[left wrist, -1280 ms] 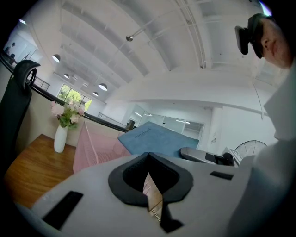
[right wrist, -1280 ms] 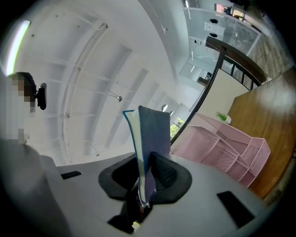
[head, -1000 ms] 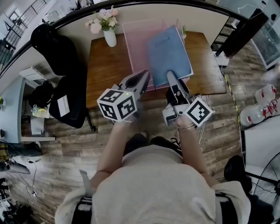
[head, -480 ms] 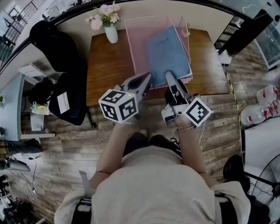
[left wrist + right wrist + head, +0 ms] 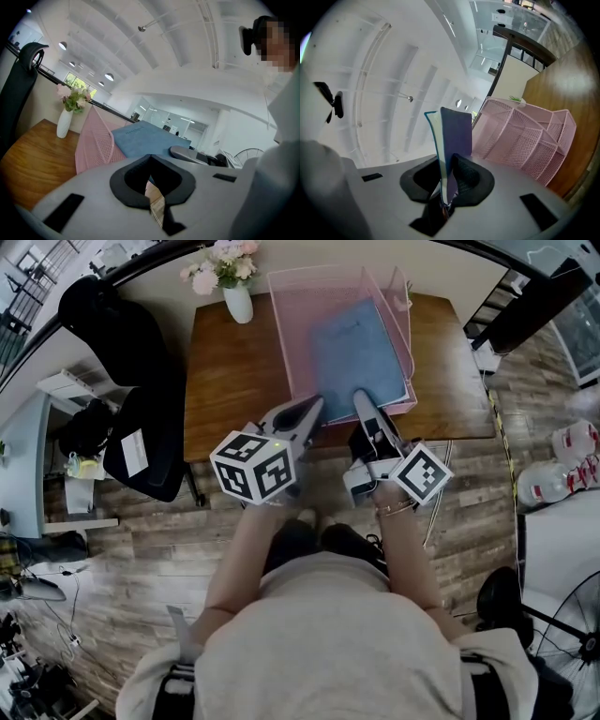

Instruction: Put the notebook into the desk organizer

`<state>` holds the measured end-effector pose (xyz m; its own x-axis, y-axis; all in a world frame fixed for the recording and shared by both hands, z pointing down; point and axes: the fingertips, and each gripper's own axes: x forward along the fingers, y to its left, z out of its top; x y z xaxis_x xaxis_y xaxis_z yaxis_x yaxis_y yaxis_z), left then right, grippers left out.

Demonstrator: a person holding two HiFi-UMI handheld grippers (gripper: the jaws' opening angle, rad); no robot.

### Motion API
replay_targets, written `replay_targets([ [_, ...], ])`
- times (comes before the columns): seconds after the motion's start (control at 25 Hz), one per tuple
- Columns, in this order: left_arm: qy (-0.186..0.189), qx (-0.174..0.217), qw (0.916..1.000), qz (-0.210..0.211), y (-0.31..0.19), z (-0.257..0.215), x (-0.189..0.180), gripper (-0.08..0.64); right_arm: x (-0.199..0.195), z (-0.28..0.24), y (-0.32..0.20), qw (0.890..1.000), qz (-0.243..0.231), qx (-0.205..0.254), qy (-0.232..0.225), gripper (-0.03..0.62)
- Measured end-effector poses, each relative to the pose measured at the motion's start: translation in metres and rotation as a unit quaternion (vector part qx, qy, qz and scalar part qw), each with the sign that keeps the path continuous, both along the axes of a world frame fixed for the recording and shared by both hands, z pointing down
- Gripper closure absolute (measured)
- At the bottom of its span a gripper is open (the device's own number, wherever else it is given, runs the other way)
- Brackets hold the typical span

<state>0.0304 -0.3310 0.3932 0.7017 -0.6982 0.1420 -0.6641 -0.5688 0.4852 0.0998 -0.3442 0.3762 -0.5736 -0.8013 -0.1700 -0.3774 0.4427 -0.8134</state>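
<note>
A blue notebook (image 5: 358, 357) hangs over the pink mesh desk organizer (image 5: 289, 343) on the wooden table (image 5: 225, 381), its near edge clamped in my right gripper (image 5: 362, 401), which is shut on it. In the right gripper view the notebook (image 5: 457, 133) stands edge-on between the pads, with the organizer's compartments (image 5: 525, 140) to the right. My left gripper (image 5: 305, 411) hovers at the table's front edge, just left of the notebook, shut with nothing in it. In the left gripper view, the notebook (image 5: 145, 140) lies beside the organizer's wall (image 5: 96, 140).
A white vase of flowers (image 5: 236, 301) stands at the table's back left corner, left of the organizer. A black office chair (image 5: 141, 427) sits left of the table. To the right, a dark stair rail (image 5: 525, 310) rises over the wood floor.
The notebook has sunk lower over the organizer with my right gripper still shut on it. Both grippers have dropped a little; the left stays at the table's front edge.
</note>
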Motion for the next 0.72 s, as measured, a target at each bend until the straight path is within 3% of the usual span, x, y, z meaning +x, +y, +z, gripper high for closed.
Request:
replay_targets([
  [0.72, 0.002, -0.014, 0.9999, 0.003, -0.011, 0.013, 0.004, 0.548, 0.005, 0.026, -0.015, 0.998, 0.006, -0.047, -0.035, 0.518],
])
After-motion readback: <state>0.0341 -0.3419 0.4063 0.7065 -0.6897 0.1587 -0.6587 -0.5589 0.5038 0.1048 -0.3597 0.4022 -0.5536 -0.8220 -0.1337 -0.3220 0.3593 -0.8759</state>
